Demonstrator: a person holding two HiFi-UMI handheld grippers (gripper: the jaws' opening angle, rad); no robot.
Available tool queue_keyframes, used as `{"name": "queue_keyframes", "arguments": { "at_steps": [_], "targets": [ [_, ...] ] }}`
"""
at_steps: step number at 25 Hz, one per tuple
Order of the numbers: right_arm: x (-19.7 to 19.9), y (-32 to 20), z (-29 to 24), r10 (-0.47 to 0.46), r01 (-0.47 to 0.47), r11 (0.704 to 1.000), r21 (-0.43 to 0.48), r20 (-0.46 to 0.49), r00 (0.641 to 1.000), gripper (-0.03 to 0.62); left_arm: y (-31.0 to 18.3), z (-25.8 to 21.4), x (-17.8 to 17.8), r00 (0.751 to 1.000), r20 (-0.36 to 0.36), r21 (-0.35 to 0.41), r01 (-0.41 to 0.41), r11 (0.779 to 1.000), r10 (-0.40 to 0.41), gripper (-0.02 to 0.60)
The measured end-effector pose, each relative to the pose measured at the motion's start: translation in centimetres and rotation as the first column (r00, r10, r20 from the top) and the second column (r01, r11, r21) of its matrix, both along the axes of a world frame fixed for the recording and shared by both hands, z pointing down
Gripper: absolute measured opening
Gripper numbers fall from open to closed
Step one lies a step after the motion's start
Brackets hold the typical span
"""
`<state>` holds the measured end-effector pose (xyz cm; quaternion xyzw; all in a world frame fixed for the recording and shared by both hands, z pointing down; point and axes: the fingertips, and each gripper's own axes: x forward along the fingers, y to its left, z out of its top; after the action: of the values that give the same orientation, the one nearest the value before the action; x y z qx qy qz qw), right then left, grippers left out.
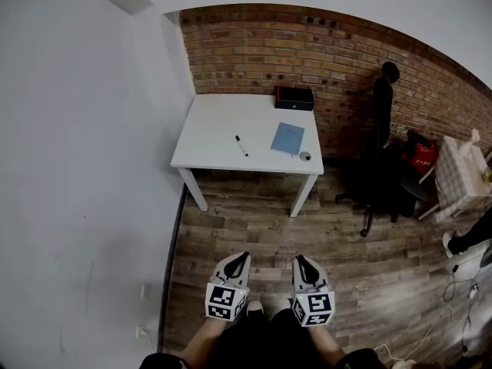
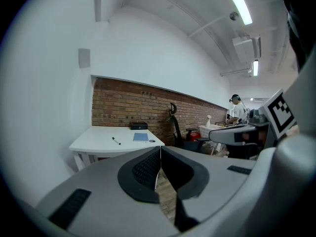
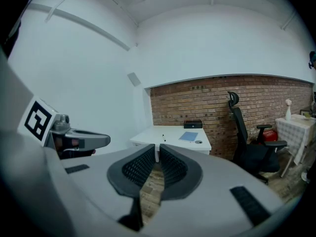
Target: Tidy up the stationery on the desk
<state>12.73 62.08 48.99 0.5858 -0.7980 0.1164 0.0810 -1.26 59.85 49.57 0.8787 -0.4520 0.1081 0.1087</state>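
Left fingers: the 2 ribbed pads (image 2: pixel 144 169) of the left gripper (image 2: pixel 160 151) are pressed tip to tip, with nothing between them.
Right fingers: same story on the right gripper (image 3: pixel 157 148), jaws together and empty.
Why shut: nothing is within reach, so closed jaws look like a plain carrying posture, not a grip.
How they're held: both grippers sit side by side, low in front of the person, noses aimed at the desk (image 1: pixel 211 146) and tipped slightly down.
Gap: they're well apart from the desk, with bare wooden floor (image 1: pixel 254 233) between.
Desk: it's white and tucked into the corner where the white wall meets the brick wall (image 1: pixel 307 48).
Stationery: 1 pen (image 1: pixel 241 145) lies loose mid-desk, with a blue notebook (image 1: pixel 287 138) just to its right.
Small item: a round thing (image 1: pixel 305 157) sits at the notebook's near corner, close to the front edge. It's too small to tell what it is.
Box: a black box (image 1: pixel 294 97) stands at the back against the bricks, probably where the loose items belong.
Stage: tidying hasn't begun and everything lies untouched.
Next: the grippers need to get close and open, and the flat pen calls for a low pinch.
Risk: the round thing near the edge could get nudged off.
Beside the desk: a black office chair (image 1: pixel 382 125) stands to the right, clear of the straight line in.
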Motion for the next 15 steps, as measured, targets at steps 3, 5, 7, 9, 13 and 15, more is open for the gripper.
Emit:
{"name": "queue_keyframes", "arguments": {
  "at_steps": [3, 5, 7, 9, 13, 15],
  "targets": [
    [0.2, -1.2, -0.1, 0.011, -0.011, 1.0, -0.007, -0.001, 1.0, 0.025, -1.4, 0.0, -0.2, 1.0, 0.0, -0.005, -0.006, 1.0, 0.006, 0.015],
    [0.4, -1.9, 0.0, 0.017, -0.017, 1.0, -0.008, -0.003, 1.0, 0.025, -2.3, 0.2, -0.2, 1.0, 0.001, -0.008, -0.012, 1.0, 0.012, 0.015],
    [0.6, -2.8, 0.3, 0.02, -0.02, 1.0, -0.009, -0.005, 1.0, 0.025, -3.2, 0.6, 0.0, 1.0, 0.002, -0.014, -0.017, 1.0, 0.017, 0.015],
    [0.9, -3.9, 0.7, 0.021, -0.021, 1.0, -0.011, -0.002, 1.0, 0.025, -4.2, 1.0, 0.4, 1.0, 0.004, -0.016, -0.019, 1.0, 0.019, 0.015],
    [1.7, -7.1, 1.3, 0.02, -0.02, 1.0, -0.013, 0.004, 1.0, 0.025, -7.1, 1.4, 1.1, 1.0, 0.009, -0.019, -0.016, 1.0, 0.016, 0.015],
    [2.0, -9.0, 1.5, 0.015, -0.015, 1.0, -0.011, 0.009, 1.0, 0.025, -8.7, 1.7, 1.3, 1.0, 0.011, -0.022, -0.01, 1.0, 0.01, 0.015]
  ]
}}
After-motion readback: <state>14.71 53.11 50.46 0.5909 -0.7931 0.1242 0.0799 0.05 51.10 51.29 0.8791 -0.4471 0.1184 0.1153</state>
